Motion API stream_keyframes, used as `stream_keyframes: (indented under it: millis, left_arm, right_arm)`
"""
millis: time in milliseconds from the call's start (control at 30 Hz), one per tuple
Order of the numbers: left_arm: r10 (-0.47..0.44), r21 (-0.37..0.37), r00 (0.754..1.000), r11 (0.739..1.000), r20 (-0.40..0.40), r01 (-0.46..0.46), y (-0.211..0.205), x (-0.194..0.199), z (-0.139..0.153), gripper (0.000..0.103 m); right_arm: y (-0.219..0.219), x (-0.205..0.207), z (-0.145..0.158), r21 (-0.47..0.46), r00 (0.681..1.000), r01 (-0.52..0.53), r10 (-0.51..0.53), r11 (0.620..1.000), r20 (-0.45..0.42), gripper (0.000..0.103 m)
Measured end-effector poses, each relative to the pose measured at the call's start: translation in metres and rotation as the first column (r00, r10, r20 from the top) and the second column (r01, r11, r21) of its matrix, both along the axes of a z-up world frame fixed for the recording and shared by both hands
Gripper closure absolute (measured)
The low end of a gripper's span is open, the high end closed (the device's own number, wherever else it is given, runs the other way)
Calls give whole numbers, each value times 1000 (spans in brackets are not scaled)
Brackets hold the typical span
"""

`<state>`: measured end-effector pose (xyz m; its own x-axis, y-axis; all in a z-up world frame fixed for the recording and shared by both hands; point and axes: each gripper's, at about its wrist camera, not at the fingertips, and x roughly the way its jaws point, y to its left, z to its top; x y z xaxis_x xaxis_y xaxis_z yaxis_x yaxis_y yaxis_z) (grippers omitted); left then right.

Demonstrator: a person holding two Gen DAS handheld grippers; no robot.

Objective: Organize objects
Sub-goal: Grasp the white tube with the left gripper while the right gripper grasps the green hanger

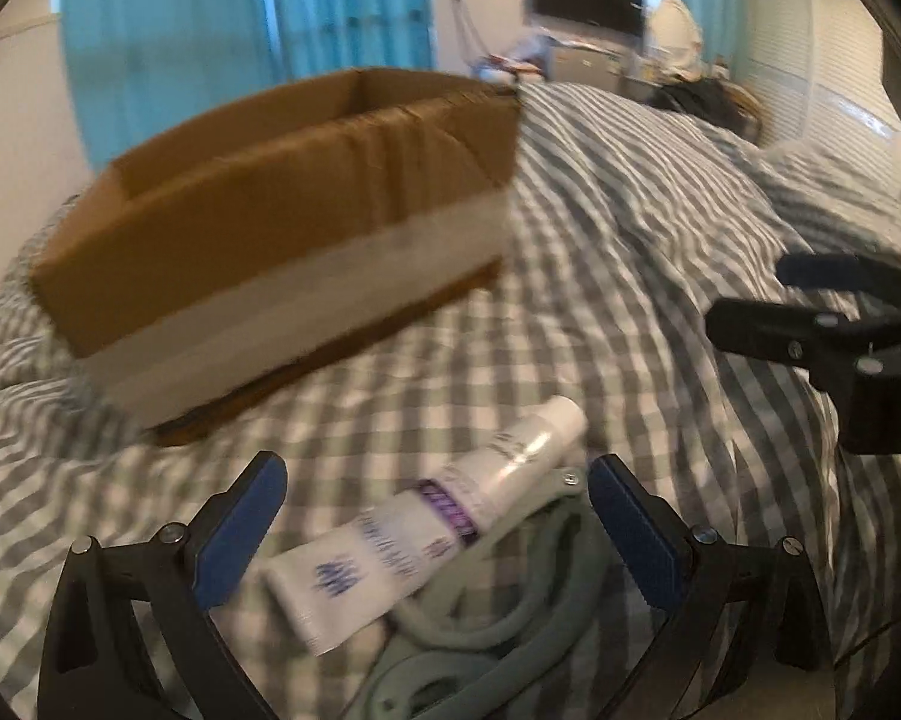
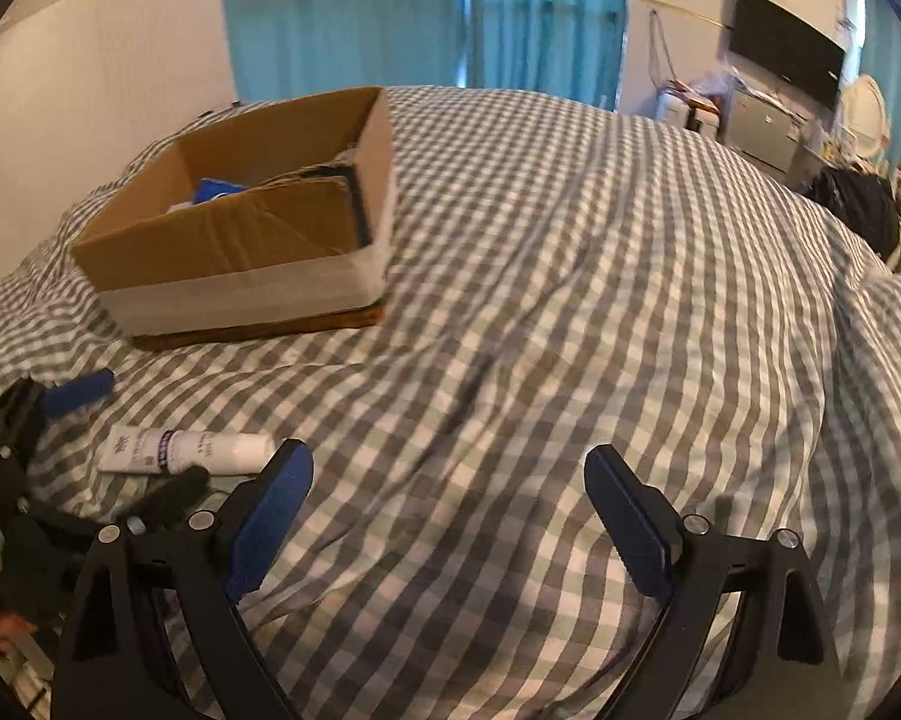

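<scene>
A white tube with purple print point(image 1: 426, 531) lies on the checked bedspread, partly over pale green scissors point(image 1: 486, 624). My left gripper point(image 1: 435, 483) is open, its blue pads on either side of the tube, not touching it. The tube also shows in the right wrist view point(image 2: 186, 450), at the left. An open cardboard box point(image 1: 282, 216) with a white band stands on the bed beyond; in the right wrist view point(image 2: 252, 210) it holds a blue item and folded cardboard. My right gripper point(image 2: 447, 480) is open and empty over bare bedspread. It shows in the left wrist view point(image 1: 744, 300) at the right.
The grey-and-white checked bedspread point(image 2: 570, 300) covers the whole bed. Blue curtains point(image 2: 420, 12) hang behind it. A dark screen point(image 2: 786, 60) and a cluttered cabinet stand at the far right. A dark bundle point(image 2: 858, 210) lies at the bed's right edge.
</scene>
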<state>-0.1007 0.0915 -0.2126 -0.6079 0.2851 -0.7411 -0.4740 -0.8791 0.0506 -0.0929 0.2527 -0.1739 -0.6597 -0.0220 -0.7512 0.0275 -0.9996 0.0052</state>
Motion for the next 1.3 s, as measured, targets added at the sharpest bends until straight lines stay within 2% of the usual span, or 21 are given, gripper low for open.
stream_keyframes:
  millis: [67, 100, 167, 200, 333, 467, 600, 700, 800, 967, 1200, 1300]
  left_arm:
    - [-32, 14, 999, 999, 15, 32, 2, -1, -2, 30]
    - [-43, 26, 999, 999, 18, 42, 2, 0, -1, 38]
    - [-70, 65, 997, 996, 25, 68, -1, 3, 4, 77]
    - [-61, 58, 998, 996, 18, 60, -4, 6, 6, 79]
    - [-35, 64, 999, 997, 32, 33, -17, 13, 13, 79]
    - [61, 66, 997, 996, 40, -63, -40, 15, 27, 79]
    - [157, 50, 987, 986, 18, -158, -68, 18, 37, 79]
    - [192, 42, 981, 980, 10, -193, -82, 21, 38, 79]
    - [207, 55, 978, 977, 22, -208, -89, 21, 35, 79]
    - [231, 85, 972, 969, 42, -234, -99, 17, 32, 79]
    - [246, 104, 967, 962, 64, -252, -105, 15, 30, 79]
    - [248, 104, 967, 962, 66, -254, -106, 16, 30, 79]
  right_arm:
    - [1, -1, 0, 0, 1000, 7, -7, 1000, 5, 11]
    - [1, -2, 0, 2, 1000, 8, -8, 1000, 9, 11]
    - [-1, -2, -1, 10, 1000, 7, -8, 1000, 15, 11]
    - [-2, -3, -2, 15, 1000, 8, -8, 1000, 19, 11]
    - [-7, 0, -2, 31, 1000, 12, -12, 999, 17, 11]
    - [-19, 7, 0, 29, 1000, 2, -3, 1000, 16, 11]
    - [-44, 14, -4, 1, 997, -57, 57, 998, 51, 11]
    - [-65, 14, -9, -16, 990, -111, 112, 994, 82, 11]
    - [-89, 10, -21, -26, 976, -168, 170, 985, 137, 11]
    - [-109, 5, -37, -60, 959, -192, 200, 980, 198, 11]
    - [-116, -19, -57, -173, 949, -148, 189, 974, 251, 9]
    - [-121, -22, -60, -152, 950, -154, 189, 976, 249, 12]
